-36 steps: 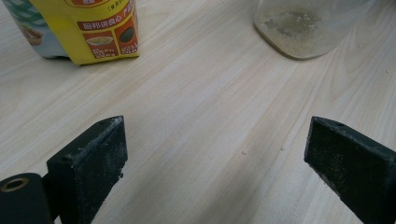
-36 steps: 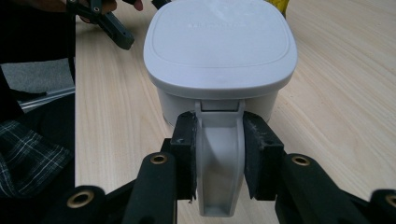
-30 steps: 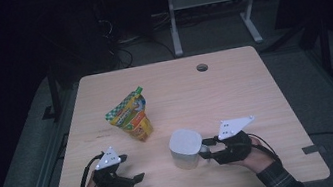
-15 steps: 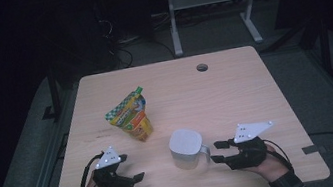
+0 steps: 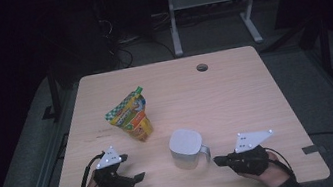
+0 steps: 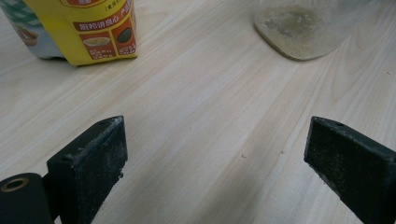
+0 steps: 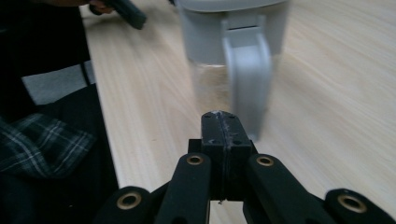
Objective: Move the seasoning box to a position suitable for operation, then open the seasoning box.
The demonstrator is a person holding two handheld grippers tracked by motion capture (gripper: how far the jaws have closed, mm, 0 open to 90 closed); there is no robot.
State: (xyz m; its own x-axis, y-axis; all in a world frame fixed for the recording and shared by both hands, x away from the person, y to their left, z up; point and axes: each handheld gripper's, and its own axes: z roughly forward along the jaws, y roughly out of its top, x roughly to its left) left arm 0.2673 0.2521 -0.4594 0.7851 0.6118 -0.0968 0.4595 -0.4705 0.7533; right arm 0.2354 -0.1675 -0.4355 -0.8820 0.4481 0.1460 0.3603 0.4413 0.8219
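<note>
Where right tongs (image 7: 223, 122), pressed together and empty, face it: grey lidded jug (image 5: 187, 149), clear body, looped handle blurred. Left tongs (image 6: 215, 154) apart.

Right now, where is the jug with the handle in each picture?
High view: the jug stands near the middle of the table's near half, between both grippers, handle toward the right gripper.
Left gripper view: its clear bottom shows at the top right, beyond the open jaws.
Right gripper view: it stands at top centre, handle facing the shut jaws.
Shared landmark: the pale wooden table.
</note>
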